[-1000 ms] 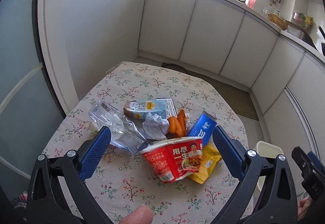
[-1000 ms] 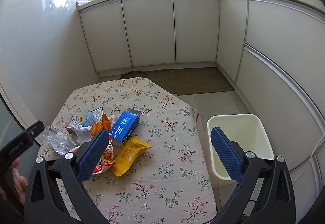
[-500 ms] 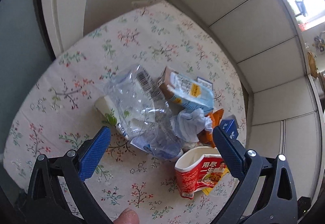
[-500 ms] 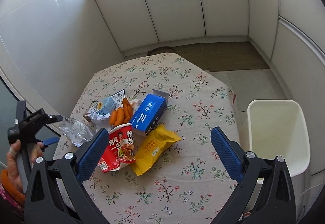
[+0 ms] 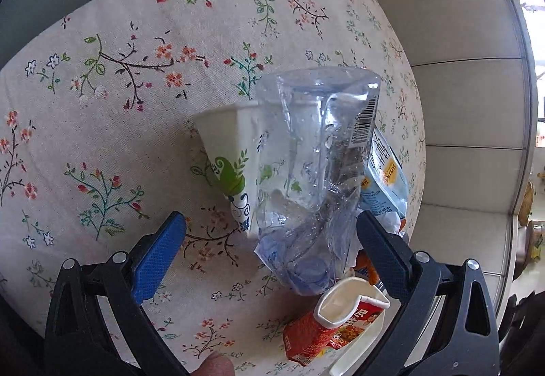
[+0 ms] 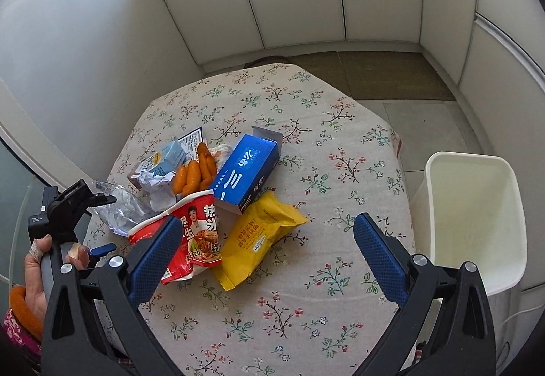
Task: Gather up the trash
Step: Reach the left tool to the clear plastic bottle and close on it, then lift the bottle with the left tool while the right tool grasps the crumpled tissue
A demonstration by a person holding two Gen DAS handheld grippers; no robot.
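1. Left wrist view: the left gripper hangs over a floral-clothed bench, its blue jaws spread wide with nothing pinched.
2. Between those jaws and just ahead of them lies a crushed clear plastic bottle, its base pointing away and its neck end nearest the camera, closer to the right jaw.
3. Partly under the bottle, toward the left jaw, lies a white paper cup printed with green leaves, tipped on its side.
4. Just beyond the right jaw a pale blue carton peeks out from behind the bottle; below that jaw sits a squashed red instant-noodle cup.
5. Right wrist view: the right gripper is held above the bench, jaws spread and empty.
6. Against the left jaw's tip the red noodle cup shows again; between the jaws and ahead lies a yellow snack packet, with a dark blue box touching it farther on.
7. Beyond the left jaw are orange sausage-like pieces and crumpled white paper.
8. Off to the right of the right jaw, beside the bench, stands a white trash bin.
9. Far left of the left jaw, a hand grips the other tool's handle.
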